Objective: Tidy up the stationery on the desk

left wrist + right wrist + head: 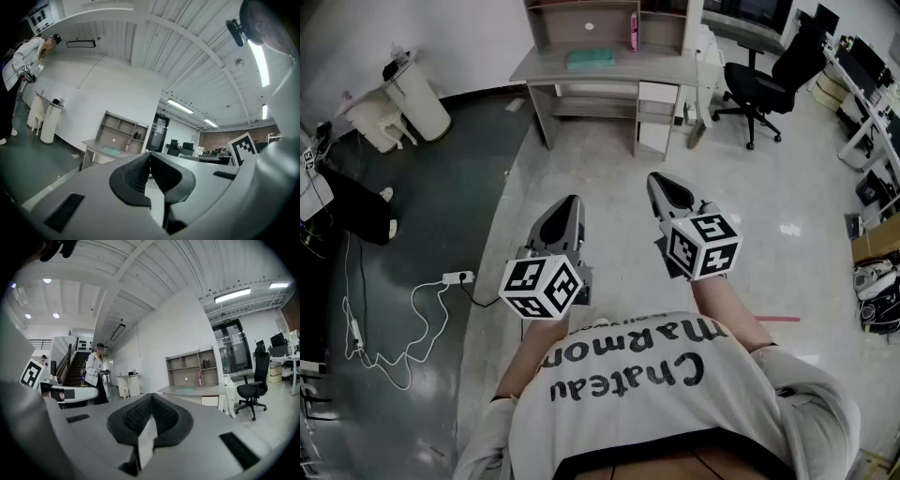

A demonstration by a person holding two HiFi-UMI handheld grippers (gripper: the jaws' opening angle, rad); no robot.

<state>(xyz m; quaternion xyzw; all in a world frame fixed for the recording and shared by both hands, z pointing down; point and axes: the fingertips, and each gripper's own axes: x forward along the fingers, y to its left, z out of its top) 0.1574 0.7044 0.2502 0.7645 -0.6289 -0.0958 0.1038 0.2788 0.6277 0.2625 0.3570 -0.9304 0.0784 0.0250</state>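
Note:
A grey desk with a shelf unit [609, 66] stands far ahead across the floor; I also see the desk [104, 149] in the left gripper view and the desk [192, 391] in the right gripper view. On it lie a teal flat item [592, 58] and an upright pink item [633, 33]. My left gripper [573, 201] and right gripper [655, 178] are held side by side in front of the person's chest, both pointing toward the desk and well short of it. Each has its jaws shut tip to tip, with nothing between them.
A black office chair [766, 82] stands right of the desk. A white bin and small stool [403, 103] sit at the back left. A power strip with a white cable [455, 278] lies on the dark floor at left. A person in a light jacket [95, 372] stands farther off.

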